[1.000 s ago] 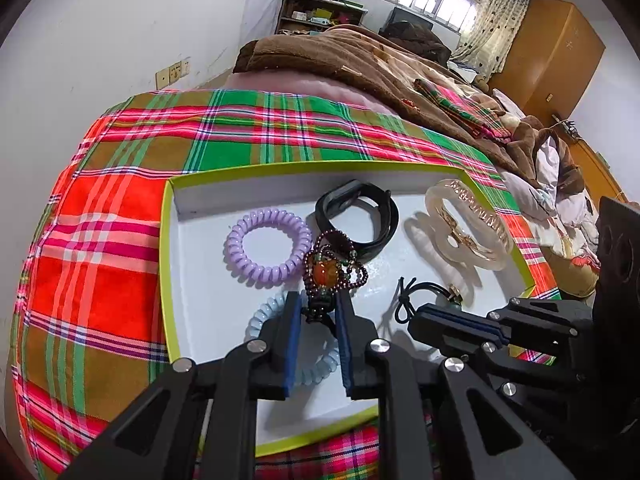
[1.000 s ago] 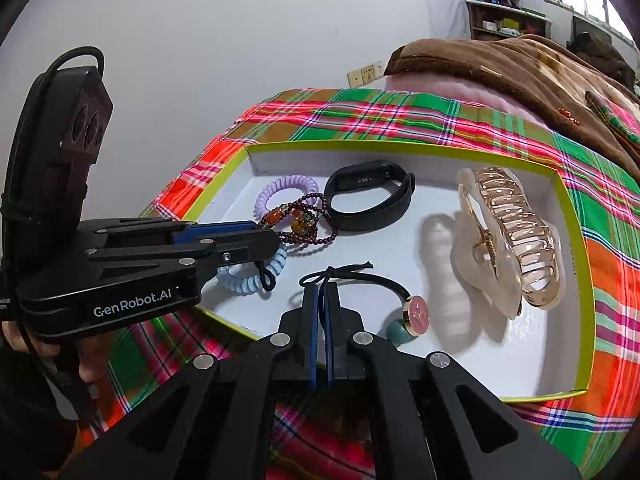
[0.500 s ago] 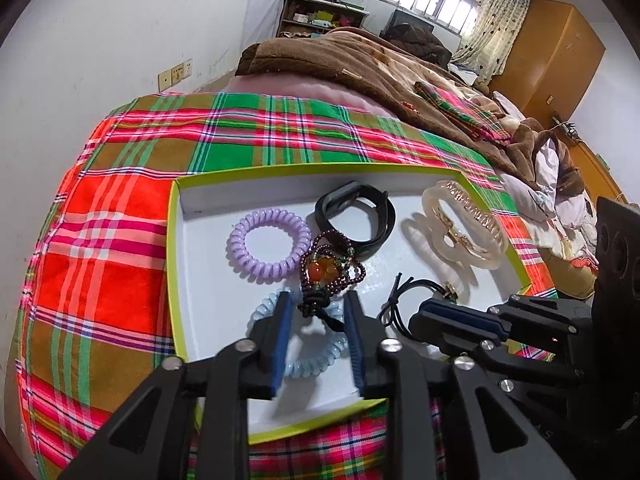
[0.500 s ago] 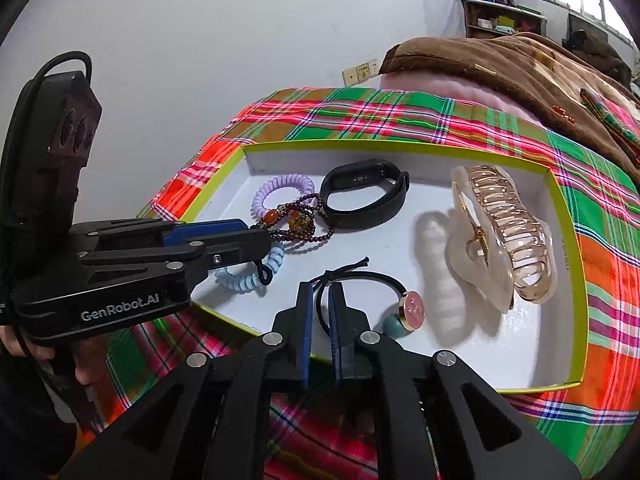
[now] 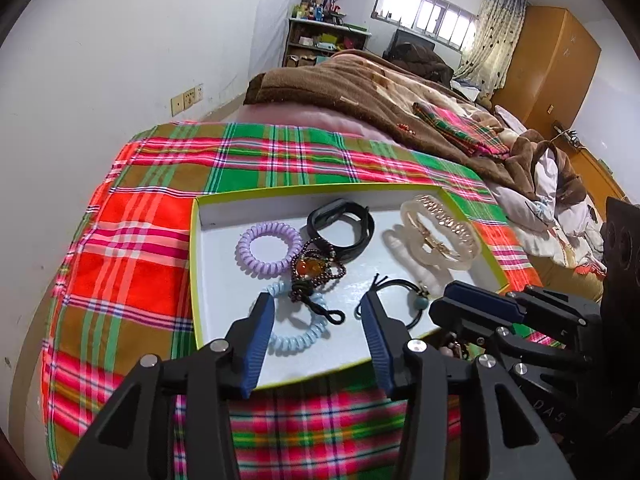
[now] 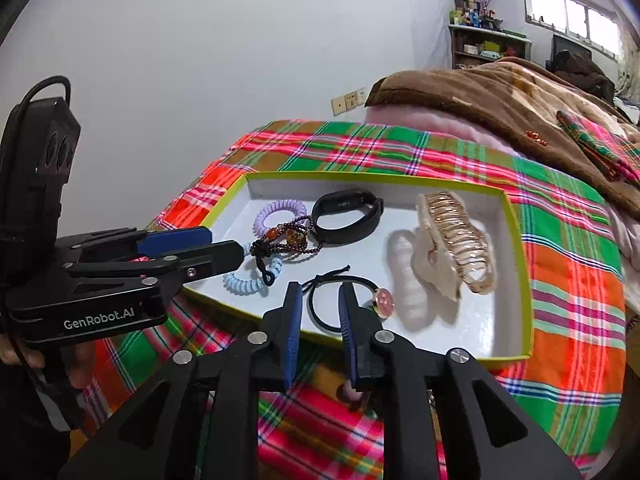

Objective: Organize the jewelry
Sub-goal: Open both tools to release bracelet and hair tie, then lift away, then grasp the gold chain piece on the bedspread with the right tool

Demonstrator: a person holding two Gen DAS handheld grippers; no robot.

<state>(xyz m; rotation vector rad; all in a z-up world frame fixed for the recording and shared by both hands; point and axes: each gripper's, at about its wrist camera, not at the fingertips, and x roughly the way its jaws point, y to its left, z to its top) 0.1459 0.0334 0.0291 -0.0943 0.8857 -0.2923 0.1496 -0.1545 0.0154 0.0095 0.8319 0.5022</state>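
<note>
A: Where do we stand with the jewelry?

B: By our reading, between placements. Everything lies in the white tray (image 5: 194,264) on the plaid-covered bed (image 5: 132,240): the purple coil tie (image 5: 269,249), the black band (image 5: 342,229), the clear hair claw (image 5: 440,238), the beaded bracelet (image 5: 316,270) draped across the pale blue coil tie (image 5: 298,328), and the black elastic with its pink charm (image 6: 340,300).

A: And our grip?

B: The left hand-held gripper (image 5: 318,320) hangs wide open over the tray's near edge, empty, the bracelet's cord just ahead of its fingers. The right hand-held gripper (image 6: 319,308) is parted partway, its fingers either side of the elastic's loop without pinching it. It holds nothing.

A: What does the next move call for?

B: We judge nothing remains outside the tray that we can see. Both tools point forward and slightly down at the near rim, side by side. If we tidy further, separating bracelet from blue coil needs a fine pinch on the cord alone.
</note>
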